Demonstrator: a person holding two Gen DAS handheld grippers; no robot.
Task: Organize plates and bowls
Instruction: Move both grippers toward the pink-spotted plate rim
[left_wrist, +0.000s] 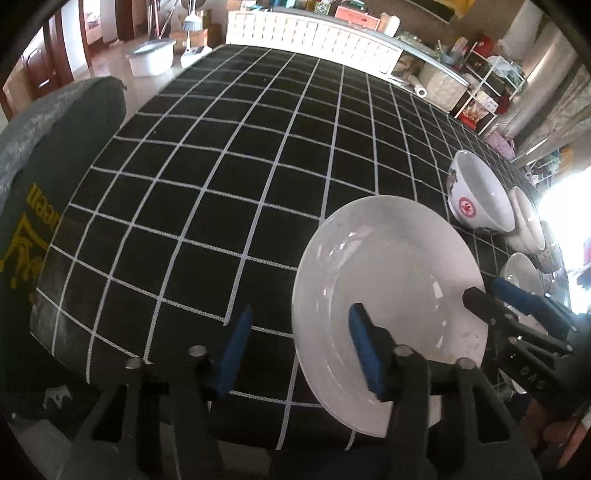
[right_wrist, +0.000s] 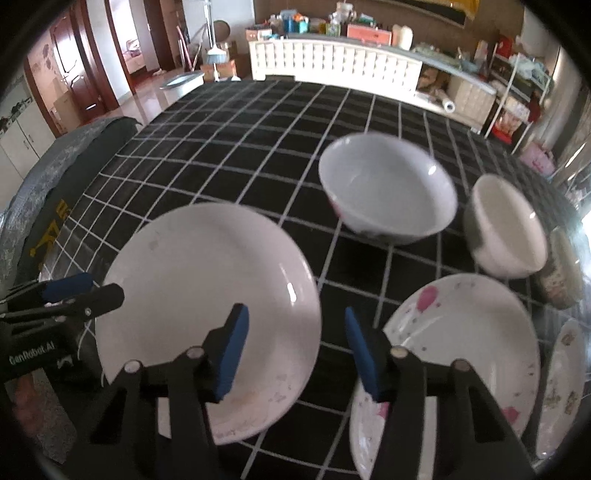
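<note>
Though crockery crowds right, bare tablecloth (left_wrist: 207, 177) leftward.

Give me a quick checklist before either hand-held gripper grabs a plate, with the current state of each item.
1. Left hand-held gripper empty, pads apart: ok.
2. Right hand-held gripper empty, pads apart: ok.
3. Plain white plate empty and flat on the checked tablecloth: ok.
4. Left gripper straddling the white plate's rim: ok; one pad over the plate, one over the cloth.
5. Right gripper lined up on a rim: not ok; it is over the gap between the white plate and the pink-spotted plate.
6. Bowl with red emblem clear of the plates: ok.
</note>
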